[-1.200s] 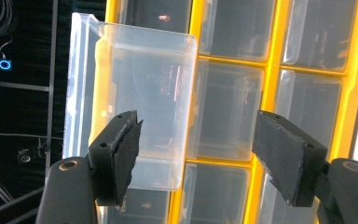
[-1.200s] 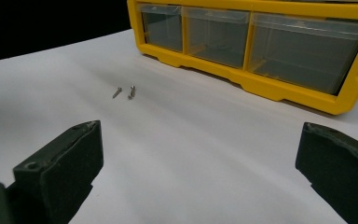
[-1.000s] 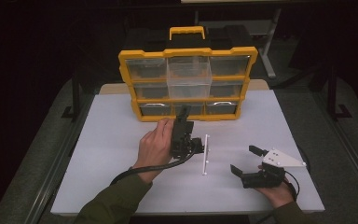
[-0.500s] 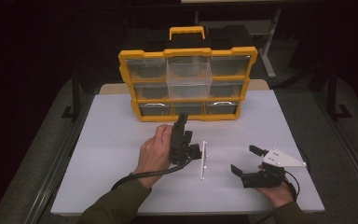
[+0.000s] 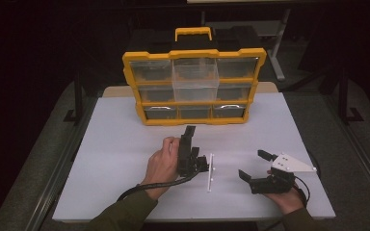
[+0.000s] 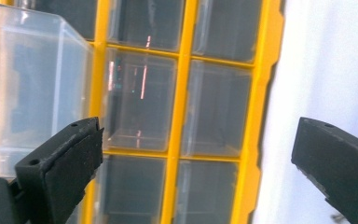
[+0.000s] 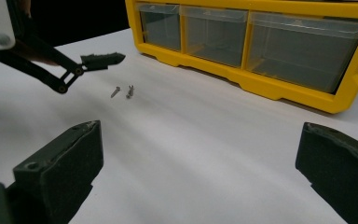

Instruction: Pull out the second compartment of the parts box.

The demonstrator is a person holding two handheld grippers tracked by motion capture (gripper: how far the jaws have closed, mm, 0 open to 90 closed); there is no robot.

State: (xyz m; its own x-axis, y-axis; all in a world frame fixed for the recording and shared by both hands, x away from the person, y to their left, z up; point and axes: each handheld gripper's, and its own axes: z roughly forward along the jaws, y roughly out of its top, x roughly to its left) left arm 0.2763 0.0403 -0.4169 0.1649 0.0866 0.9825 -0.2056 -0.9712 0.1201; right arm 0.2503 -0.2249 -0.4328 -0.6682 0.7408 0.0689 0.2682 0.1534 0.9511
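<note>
- High view: a yellow organiser (image 5: 194,85) with clear drawers stands upright at the far side of the white table (image 5: 111,144). Its top middle drawer (image 5: 195,79) sticks out toward the person.
- High view: the left gripper (image 5: 192,151), held in the left hand (image 5: 161,166), is low over the table in front of the organiser and points toward it. Its jaws have just been opening, with nothing between them.
- High view: a thin white strip (image 5: 210,172) lies on the table just to the right of the left gripper, between the two hands.
- High view: the right gripper (image 5: 253,166) rests near the table's front right edge in the right hand (image 5: 284,192), jaws spread wide and empty, a grey three-cornered plate (image 5: 291,163) on top.
- Left gripper view: its two black jaws stand far apart, nothing between the pads. Beyond them are the organiser's (image 6: 182,112) yellow frame and clear drawers, turned sideways in the picture, and the pulled-out drawer (image 6: 32,84) at the left.
- Right gripper view: its jaws are wide apart and hold nothing. Two small screws (image 7: 122,91) lie side by side on the bare table ahead, near the tip of the left gripper (image 7: 100,59), which comes in from the upper left. The organiser's bottom row of drawers (image 7: 242,37) lies across the top.
</note>
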